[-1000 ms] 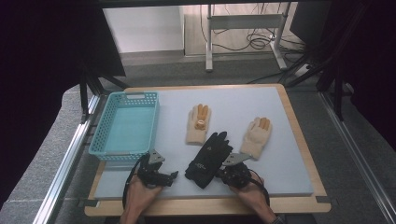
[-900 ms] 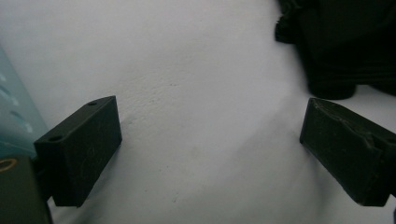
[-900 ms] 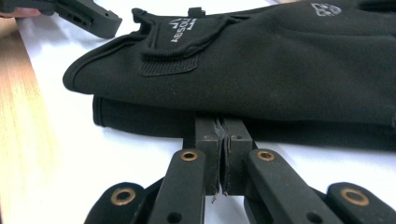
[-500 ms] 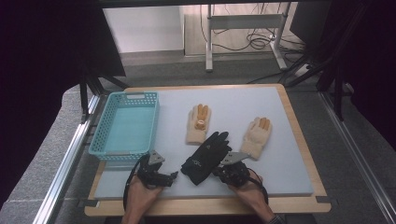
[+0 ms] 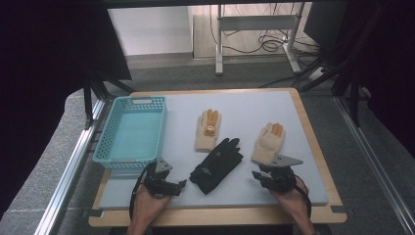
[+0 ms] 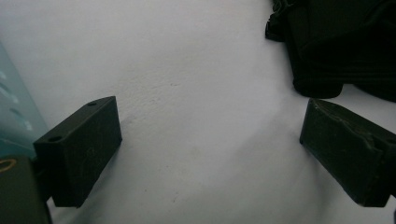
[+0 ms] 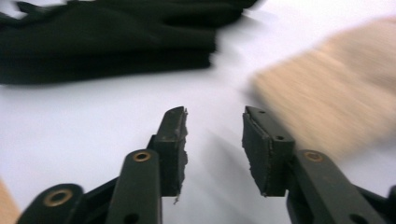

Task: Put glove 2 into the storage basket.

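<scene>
A black glove (image 5: 217,164) lies flat on the pale mat, fingers pointing to the far right. Two beige gloves lie beyond it, one (image 5: 207,129) at the centre and one (image 5: 267,142) to the right. My left gripper (image 5: 180,186) rests open near the front edge, left of the black glove (image 6: 341,42), with only bare mat between its jaws. My right gripper (image 5: 258,176) sits just in front of the right beige glove (image 7: 327,93), with the black glove (image 7: 107,37) off to its left. Its jaws have just been opening and stand partly apart with nothing between them.
A light blue plastic basket (image 5: 131,129) stands at the left of the mat, with its wall (image 6: 14,116) close beside my left gripper. The mat (image 5: 254,105) lies on a wooden board with raised edges. Metal rails run along both sides of the table.
My right gripper has drawn away to the right from the black glove's cuff and its jaws have parted. The black glove stays on the mat. The left gripper has not moved.
</scene>
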Motion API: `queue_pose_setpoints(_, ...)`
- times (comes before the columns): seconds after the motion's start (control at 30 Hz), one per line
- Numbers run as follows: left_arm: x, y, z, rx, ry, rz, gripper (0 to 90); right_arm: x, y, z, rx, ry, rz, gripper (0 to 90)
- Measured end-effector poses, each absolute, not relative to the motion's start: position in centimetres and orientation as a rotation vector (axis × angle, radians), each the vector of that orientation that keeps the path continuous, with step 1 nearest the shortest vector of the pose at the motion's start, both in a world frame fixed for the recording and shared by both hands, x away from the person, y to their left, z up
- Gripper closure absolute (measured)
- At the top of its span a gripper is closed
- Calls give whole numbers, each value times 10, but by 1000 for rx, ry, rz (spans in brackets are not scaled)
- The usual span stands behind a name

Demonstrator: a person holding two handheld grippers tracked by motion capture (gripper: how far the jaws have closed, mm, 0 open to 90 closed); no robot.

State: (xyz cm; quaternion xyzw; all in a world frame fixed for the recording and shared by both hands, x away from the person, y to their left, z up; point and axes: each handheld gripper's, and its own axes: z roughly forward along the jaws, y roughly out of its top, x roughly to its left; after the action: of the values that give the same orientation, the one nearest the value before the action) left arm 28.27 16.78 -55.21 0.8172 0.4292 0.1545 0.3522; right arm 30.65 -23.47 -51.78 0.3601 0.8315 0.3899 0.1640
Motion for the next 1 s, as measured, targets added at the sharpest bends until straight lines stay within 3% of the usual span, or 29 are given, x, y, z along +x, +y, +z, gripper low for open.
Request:
queue_pose_setpoints(0.5, 282, 168, -552, 2115, 1110, 400, 62, 314, -271, -532, 1124, 2256, 999, 325)
queue_pose_setpoints(1.0, 280, 163, -544, 2147, 1072, 392, 75, 313, -272, -534, 1137, 2242, 1023, 294)
